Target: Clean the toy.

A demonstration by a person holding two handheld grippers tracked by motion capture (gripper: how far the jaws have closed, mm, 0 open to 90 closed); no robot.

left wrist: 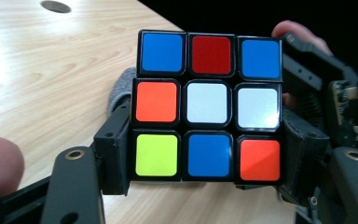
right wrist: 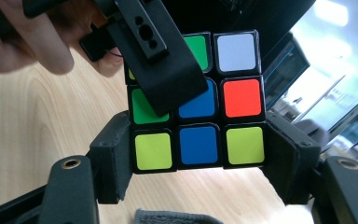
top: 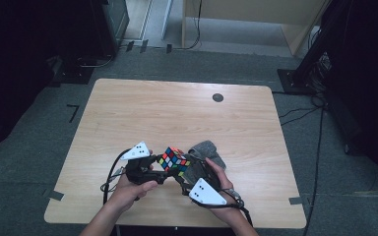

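Note:
A scrambled Rubik's cube (top: 173, 160) is held just above the wooden table (top: 177, 113) near its front edge, between both grippers. My left gripper (top: 163, 168) comes in from the left and my right gripper (top: 185, 173) from the right. In the left gripper view my left gripper (left wrist: 207, 158) is shut on the cube (left wrist: 207, 105), its jaws pressing the bottom row. In the right gripper view my right gripper (right wrist: 198, 149) clamps the cube (right wrist: 233, 98) on its bottom row, and the other gripper's jaw crosses the cube's upper left.
A grey cloth (top: 207, 149) lies on the table right behind the cube and the right hand. A small dark hole (top: 218, 97) sits at the table's far right. Dark stands and cables (top: 305, 73) ring the table on the grey floor.

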